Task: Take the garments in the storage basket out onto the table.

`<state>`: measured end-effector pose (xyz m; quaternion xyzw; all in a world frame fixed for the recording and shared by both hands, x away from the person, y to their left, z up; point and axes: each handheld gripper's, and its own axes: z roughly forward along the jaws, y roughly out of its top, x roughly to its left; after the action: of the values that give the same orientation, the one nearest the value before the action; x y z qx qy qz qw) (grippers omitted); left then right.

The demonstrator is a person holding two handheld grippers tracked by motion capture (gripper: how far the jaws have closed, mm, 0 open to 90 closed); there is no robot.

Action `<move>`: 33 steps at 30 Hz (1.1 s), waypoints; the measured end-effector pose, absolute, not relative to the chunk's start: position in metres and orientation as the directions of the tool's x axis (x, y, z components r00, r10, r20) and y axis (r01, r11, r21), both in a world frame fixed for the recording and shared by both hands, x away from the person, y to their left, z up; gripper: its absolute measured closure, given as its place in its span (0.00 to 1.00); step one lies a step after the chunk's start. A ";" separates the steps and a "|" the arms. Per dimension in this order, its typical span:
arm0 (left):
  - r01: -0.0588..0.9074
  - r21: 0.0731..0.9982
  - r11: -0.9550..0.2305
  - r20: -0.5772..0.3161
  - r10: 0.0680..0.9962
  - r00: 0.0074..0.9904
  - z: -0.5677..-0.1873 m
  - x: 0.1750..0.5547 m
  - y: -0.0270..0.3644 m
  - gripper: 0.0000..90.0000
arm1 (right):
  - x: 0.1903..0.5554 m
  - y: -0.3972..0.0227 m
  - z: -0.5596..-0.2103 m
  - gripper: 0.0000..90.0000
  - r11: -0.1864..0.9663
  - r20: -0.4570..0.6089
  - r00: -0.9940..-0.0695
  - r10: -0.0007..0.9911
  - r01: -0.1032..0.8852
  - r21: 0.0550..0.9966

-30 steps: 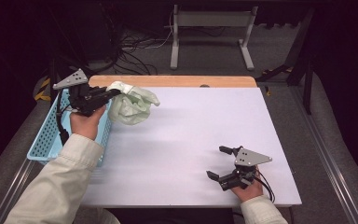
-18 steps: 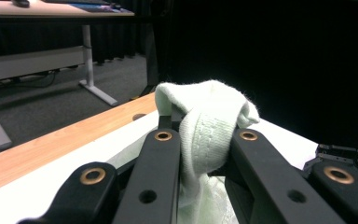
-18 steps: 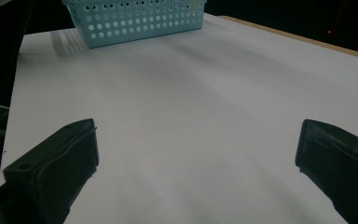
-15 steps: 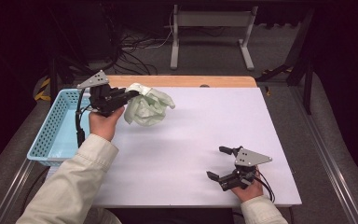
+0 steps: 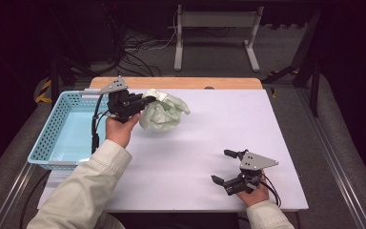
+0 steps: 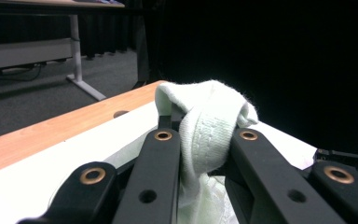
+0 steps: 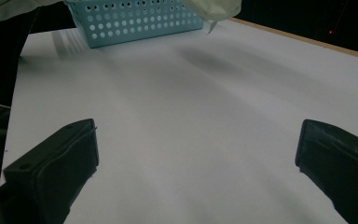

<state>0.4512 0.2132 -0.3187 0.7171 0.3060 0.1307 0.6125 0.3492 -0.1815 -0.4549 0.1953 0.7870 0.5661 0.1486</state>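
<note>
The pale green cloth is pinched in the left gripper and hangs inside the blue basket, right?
Not quite. The left gripper does pinch the pale green cloth, but the high view shows it over the white table, beside the blue basket.

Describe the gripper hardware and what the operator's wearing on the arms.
Both are black two-jaw units. The left gripper and the right gripper each carry a grey three-cornered plate on top and trail a black cable. The left gripper view shows flat black jaws with brass-coloured rivets and small holes. The right gripper view shows blunt, blocky jaw tips. The person wears light beige long sleeves on both arms.
</note>
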 end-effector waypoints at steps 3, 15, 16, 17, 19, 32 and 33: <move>0.284 0.957 -0.061 -0.193 0.595 0.780 -0.322 0.452 0.209 0.95 | 0.349 -0.181 -0.455 0.00 0.281 -0.012 -0.880 0.475 0.139 0.949; 0.319 0.946 -0.057 -0.230 0.577 0.783 -0.345 0.460 0.185 0.94 | 0.349 -0.182 -0.455 0.00 0.283 -0.013 -0.880 0.475 0.139 0.949; 0.324 0.944 -0.060 -0.231 0.578 0.782 -0.347 0.461 0.184 0.94 | 0.349 -0.182 -0.455 0.00 0.283 -0.012 -0.880 0.475 0.140 0.949; 0.329 0.942 -0.061 -0.236 0.576 0.783 -0.348 0.461 0.183 0.94 | 0.349 -0.182 -0.455 0.00 0.283 -0.012 -0.880 0.475 0.139 0.949; 0.340 0.938 -0.068 -0.242 0.571 0.784 -0.353 0.464 0.180 0.94 | 0.349 -0.182 -0.455 0.00 0.283 -0.012 -0.880 0.475 0.140 0.949; 0.381 0.913 -0.146 -0.239 0.566 0.789 -0.377 0.473 0.161 0.92 | 0.349 -0.181 -0.455 0.00 0.283 -0.010 -0.882 0.471 0.140 0.949; 0.382 0.910 -0.161 -0.233 0.565 0.792 -0.380 0.475 0.159 0.91 | 0.349 -0.181 -0.455 0.00 0.283 -0.009 -0.882 0.471 0.141 0.949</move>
<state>0.4746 0.1589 -0.3800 0.7577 0.3125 0.0804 0.5673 0.3492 -0.1813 -0.4552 0.1945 0.7875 0.5664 0.1457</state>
